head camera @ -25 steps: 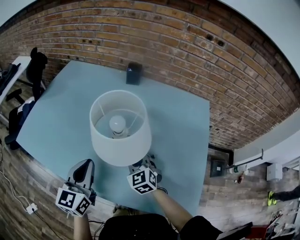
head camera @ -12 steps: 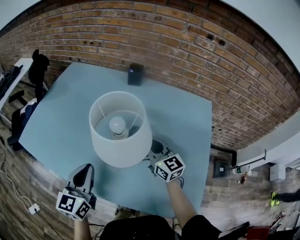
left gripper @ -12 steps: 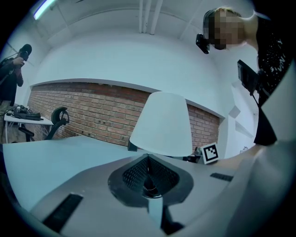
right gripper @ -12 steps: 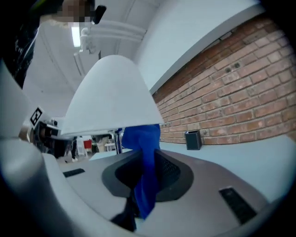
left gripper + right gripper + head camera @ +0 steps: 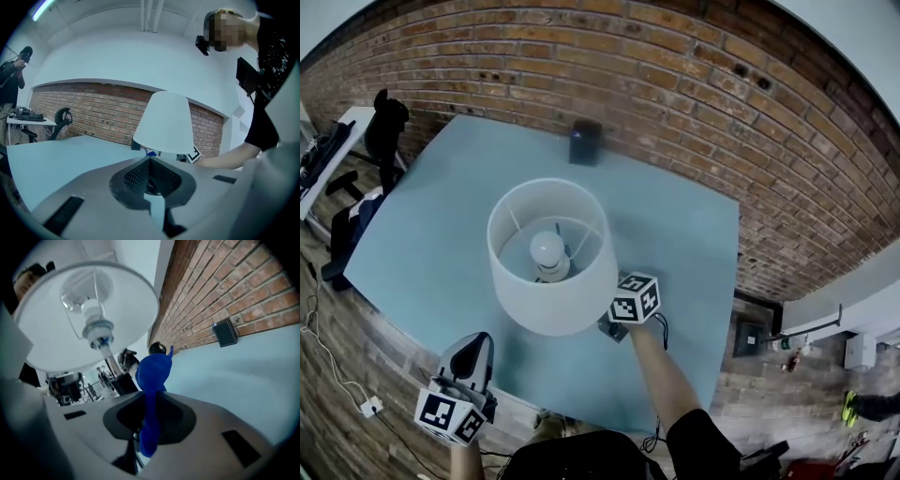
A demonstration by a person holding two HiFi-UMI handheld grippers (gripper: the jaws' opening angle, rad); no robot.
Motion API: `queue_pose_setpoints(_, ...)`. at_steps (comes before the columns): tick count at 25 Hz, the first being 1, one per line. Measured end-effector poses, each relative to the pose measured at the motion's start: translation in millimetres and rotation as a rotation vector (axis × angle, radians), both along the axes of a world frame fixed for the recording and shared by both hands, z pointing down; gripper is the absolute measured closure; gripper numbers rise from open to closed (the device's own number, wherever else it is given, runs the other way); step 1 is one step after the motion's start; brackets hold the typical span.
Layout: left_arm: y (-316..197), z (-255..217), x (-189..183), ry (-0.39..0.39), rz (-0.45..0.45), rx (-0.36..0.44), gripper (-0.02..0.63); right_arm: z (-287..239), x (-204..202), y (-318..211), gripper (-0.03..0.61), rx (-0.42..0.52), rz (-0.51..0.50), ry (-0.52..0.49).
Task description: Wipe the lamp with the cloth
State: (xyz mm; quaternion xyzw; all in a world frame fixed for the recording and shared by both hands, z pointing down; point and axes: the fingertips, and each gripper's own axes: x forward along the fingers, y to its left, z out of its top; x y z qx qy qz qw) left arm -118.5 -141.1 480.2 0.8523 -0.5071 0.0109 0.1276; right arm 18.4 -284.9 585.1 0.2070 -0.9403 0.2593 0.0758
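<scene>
A table lamp with a white shade [image 5: 546, 255] stands in the middle of the pale blue table [image 5: 422, 234]; its bulb [image 5: 548, 247] shows inside. My right gripper [image 5: 623, 311] is at the shade's right lower edge, its tips tucked under the rim. In the right gripper view it [image 5: 150, 401] is shut on a blue cloth [image 5: 153, 376], which stands up between the jaws, below the shade [image 5: 56, 341] and beside the lamp stem [image 5: 109, 363]. My left gripper [image 5: 465, 367] hangs over the table's near edge, shut and empty [image 5: 150, 161], pointing at the lamp shade [image 5: 165, 124].
A small black box [image 5: 585, 142] stands at the table's far edge against the brick wall [image 5: 675, 84]. A black office chair [image 5: 382, 131] and a desk sit left of the table. A person stands far left in the left gripper view [image 5: 11, 79].
My right gripper has swung with the cloth from the shade's front edge round to its right side and farther in. The left gripper has barely moved.
</scene>
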Motion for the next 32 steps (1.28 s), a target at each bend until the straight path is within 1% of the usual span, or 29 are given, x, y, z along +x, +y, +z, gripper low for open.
queue_pose_setpoints(2, 0, 1, 1, 0.006, 0.005, -0.001, 0.604, 18, 4, -4, 0.518, -0.007, 0.028, 0.144)
queue_pose_setpoints(3, -1, 2, 1, 0.008, 0.008, -0.002, 0.604, 24, 6, -7, 0.518, -0.013, 0.048, 0.188)
queue_pose_setpoints(5, -2, 2, 4, 0.01, 0.019, -0.003, 0.604, 28, 11, -11, 0.518, -0.03, 0.089, 0.219)
queue_pose_setpoints(7, -5, 1, 8, 0.01, 0.035, 0.0, 0.603, 21, 19, -16, 0.518, -0.033, 0.137, 0.192)
queue_pose_setpoints(10, -9, -1, 10, 0.013, 0.051, 0.007, 0.604, -10, 39, -17, 0.518, 0.01, 0.235, 0.11)
queue_pose_setpoints(12, -11, -1, 12, 0.022, 0.053, 0.008, 0.604, -40, 64, -9, 0.518, 0.046, 0.331, 0.067)
queue_pose_setpoints(14, -13, 2, 16, 0.037, 0.054, 0.007, 0.604, -69, 94, 5, 0.518, 0.077, 0.438, 0.052)
queue_pose_setpoints(16, -12, 5, 19, 0.051, 0.058, 0.004, 0.604, -94, 115, 29, 0.518, 0.113, 0.508, 0.054)
queue_pose_setpoints(18, -10, 8, 22, 0.065, 0.063, 0.001, 0.604, -113, 122, 62, 0.518, 0.154, 0.536, 0.048)
queue_pose_setpoints(20, -10, 9, 26, 0.08, 0.065, 0.005, 0.604, -123, 124, 94, 0.518, 0.211, 0.568, 0.063)
queue_pose_setpoints(23, -11, 6, 33, 0.091, 0.086, 0.023, 0.604, -118, 134, 128, 0.518, 0.29, 0.695, 0.131)
queue_pose_setpoints(26, -13, 3, 37, 0.067, 0.102, 0.04, 0.604, -121, 142, 148, 0.518, 0.368, 0.813, 0.18)
queue_pose_setpoints(27, -14, 2, 36, 0.063, 0.096, 0.042, 0.604, -127, 143, 153, 0.518, 0.399, 0.828, 0.186)
queue_pose_setpoints(29, -17, -1, 33, 0.069, 0.08, 0.047, 0.604, -140, 140, 159, 0.518, 0.456, 0.828, 0.197)
queue_pose_setpoints(30, -17, -2, 31, 0.071, 0.074, 0.05, 0.604, -145, 138, 159, 0.518, 0.475, 0.82, 0.202)
queue_pose_setpoints(32, -16, -4, 30, 0.069, 0.068, 0.056, 0.604, -150, 137, 159, 0.518, 0.482, 0.81, 0.19)
